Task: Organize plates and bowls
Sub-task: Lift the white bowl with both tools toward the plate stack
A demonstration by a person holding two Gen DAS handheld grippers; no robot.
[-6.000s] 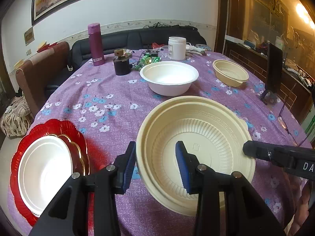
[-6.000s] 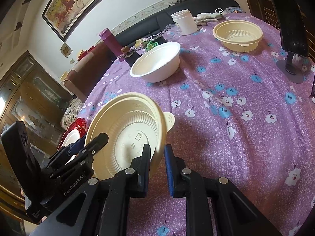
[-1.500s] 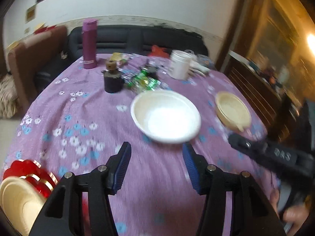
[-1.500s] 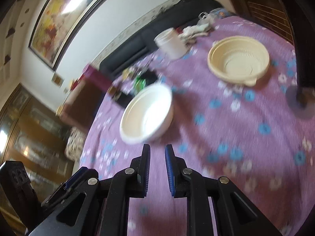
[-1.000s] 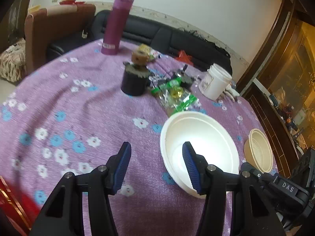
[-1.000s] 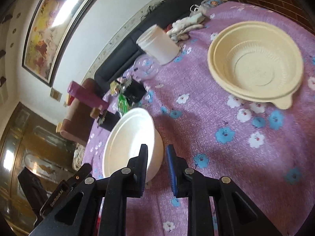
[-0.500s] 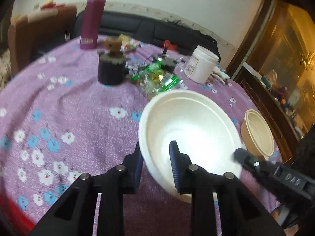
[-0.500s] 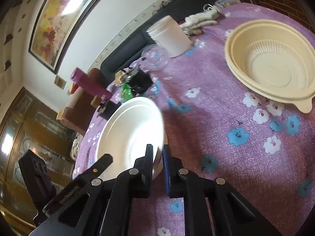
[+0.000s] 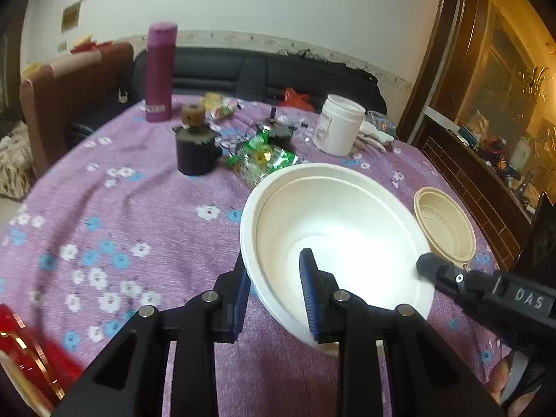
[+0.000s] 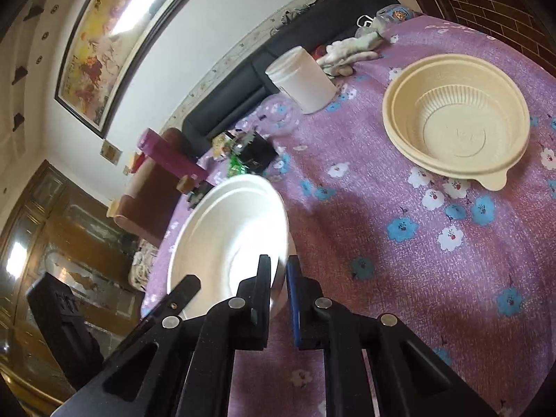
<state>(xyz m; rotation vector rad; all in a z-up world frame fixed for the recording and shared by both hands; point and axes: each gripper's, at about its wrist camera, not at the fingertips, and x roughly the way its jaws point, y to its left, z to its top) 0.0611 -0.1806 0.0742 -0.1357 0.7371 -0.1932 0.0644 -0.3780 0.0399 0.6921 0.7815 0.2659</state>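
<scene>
Nearest the left wrist camera, the left gripper (image 9: 274,286) is clamping the near wall of the white bowl (image 9: 347,229), one blue pad outside the rim and the other inside, its jaws having just been closing onto that wall. The right gripper (image 10: 278,286) is pinching the bowl's rim (image 10: 283,229) from the opposite side with its jaws drawn narrow on it, and its black body is showing at the lower right of the left view. The bowl is sitting tilted between the two grippers above the purple tablecloth (image 9: 146,215), which is printed with white and blue flowers and is covering a round table. At the lower left edge a red plate with gold trim (image 9: 24,354) is peeking in, blurred. Beyond the bowl, a beige ribbed bowl (image 10: 455,121) is resting on the cloth well apart from the white one. Farther back, green snack wrappers (image 9: 260,156), a dark jar with a cork-like lid (image 9: 194,149), a white tub (image 9: 338,125), a pair of pale gloves (image 10: 351,50) and a tall magenta flask (image 9: 160,73) are standing or lying across the far half of the table. Behind it a black sofa (image 9: 264,73) is running along a white wall, a brown chair (image 9: 69,83) is standing at the left, a framed painting (image 10: 114,34) is hanging above, and dark wooden cabinets (image 9: 486,104) are glowing under warm light at the right.
</scene>
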